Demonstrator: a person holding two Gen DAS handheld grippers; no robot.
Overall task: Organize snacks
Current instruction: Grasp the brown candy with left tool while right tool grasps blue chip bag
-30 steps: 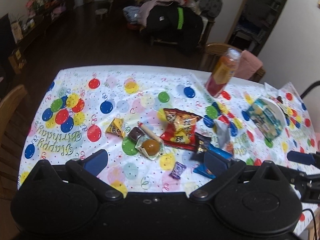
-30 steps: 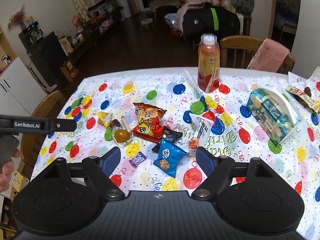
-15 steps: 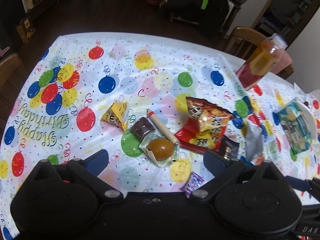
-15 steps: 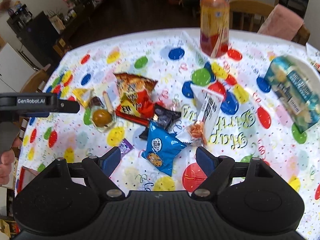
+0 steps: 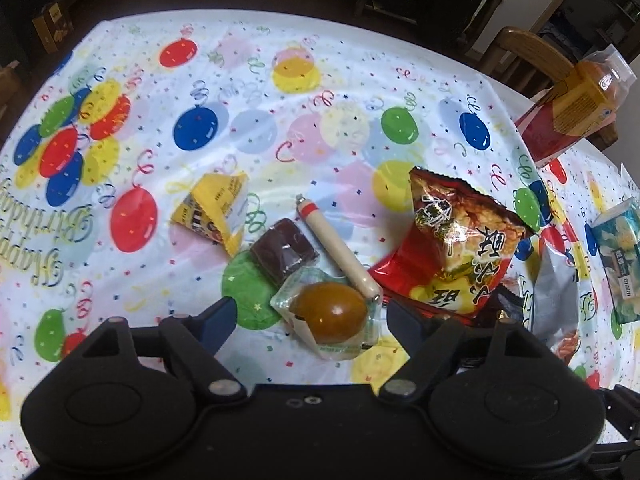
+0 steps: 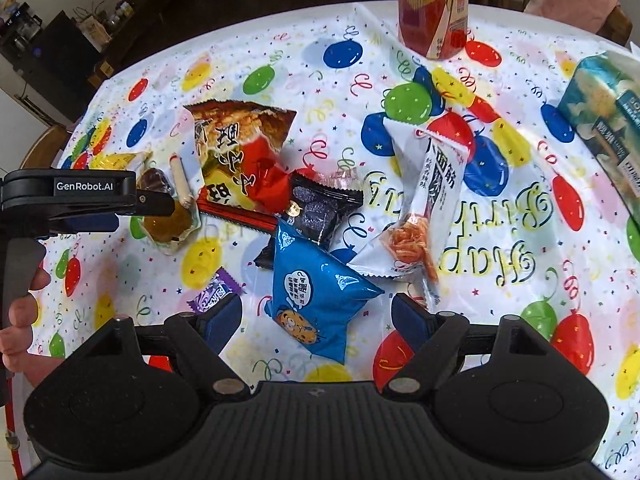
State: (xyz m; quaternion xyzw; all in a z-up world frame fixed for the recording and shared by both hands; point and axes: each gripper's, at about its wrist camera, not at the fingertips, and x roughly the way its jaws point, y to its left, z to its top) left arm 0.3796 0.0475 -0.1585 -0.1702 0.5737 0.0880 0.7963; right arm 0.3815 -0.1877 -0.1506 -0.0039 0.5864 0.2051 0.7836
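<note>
Snacks lie loose on a balloon-print tablecloth [image 5: 248, 92]. My left gripper [image 5: 310, 318] is open, low over a clear-wrapped brown egg [image 5: 332, 314] that sits between its fingers. Just beyond lie a dark brown cake [image 5: 282, 256], a sausage stick [image 5: 338, 250], a yellow packet [image 5: 214, 212] and a red chip bag [image 5: 452, 248]. My right gripper [image 6: 316, 318] is open around the near end of a blue cookie bag [image 6: 316, 296]. A black packet [image 6: 318, 210], a white packet [image 6: 420, 208] and a purple candy [image 6: 214, 294] lie close by.
A tall orange drink bottle [image 6: 434, 4] stands at the far side of the table. A teal tissue pack [image 6: 608, 120] lies at the right. Wooden chairs [image 5: 528, 56] stand behind the table. A person's hand [image 6: 20, 320] holds the left gripper's handle at the left edge.
Both grippers have moved forward and down toward the table. The egg now lies between the left fingers and the blue cookie bag between the right fingers. No snack has shifted.
</note>
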